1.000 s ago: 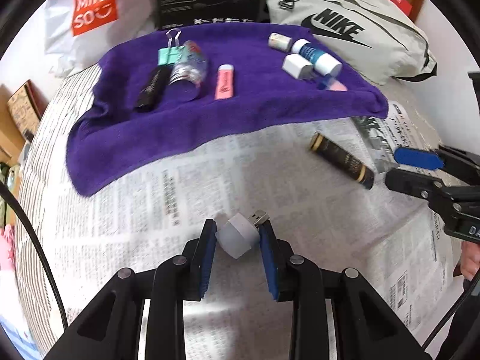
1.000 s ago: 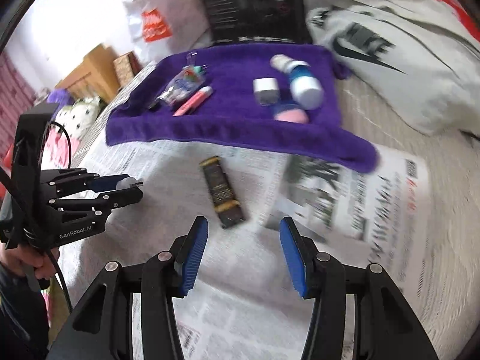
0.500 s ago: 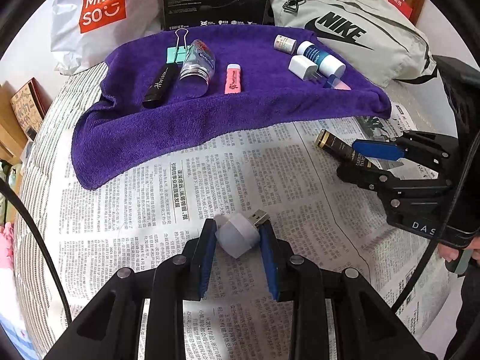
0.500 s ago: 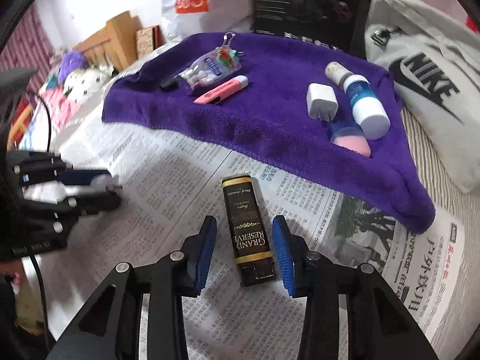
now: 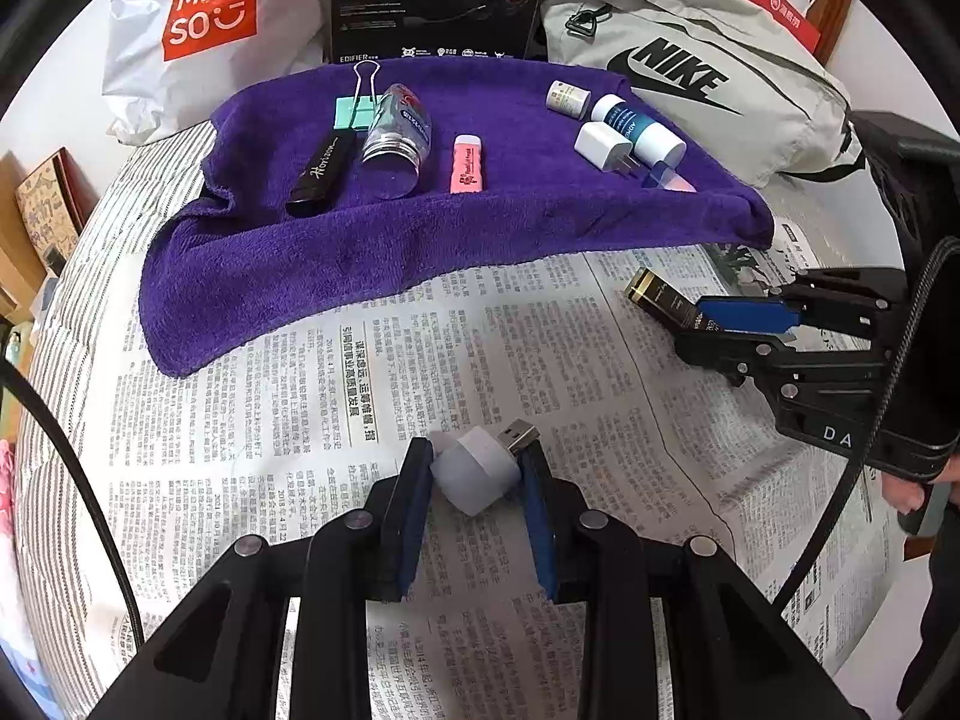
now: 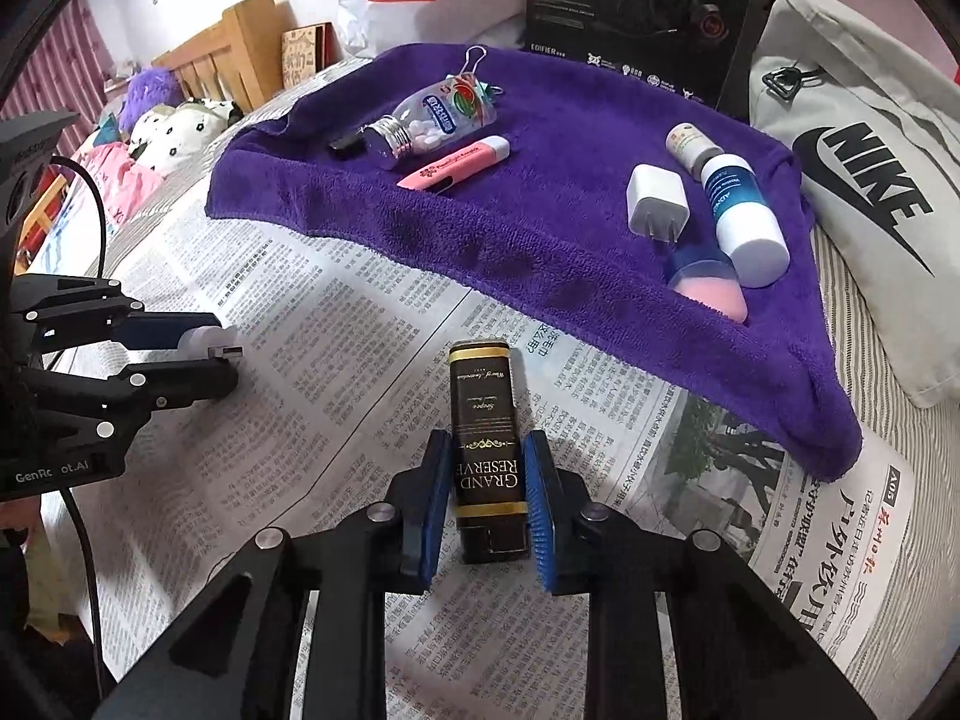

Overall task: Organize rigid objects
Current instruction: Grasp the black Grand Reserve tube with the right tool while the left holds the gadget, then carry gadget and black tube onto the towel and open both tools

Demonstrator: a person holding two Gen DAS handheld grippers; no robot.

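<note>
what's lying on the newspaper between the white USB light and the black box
Nothing: in the left wrist view only bare newspaper runs from the USB light to the black box.

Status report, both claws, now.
Left claw shut on white USB light. Right claw shut on black Grand Reserve box, on the newspaper. Path to purple towel looks open.

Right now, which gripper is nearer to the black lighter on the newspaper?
Right. The right gripper straddles the black lighter, one finger on each side. The left gripper is off to the lighter's left, holding a small white USB light.
</note>
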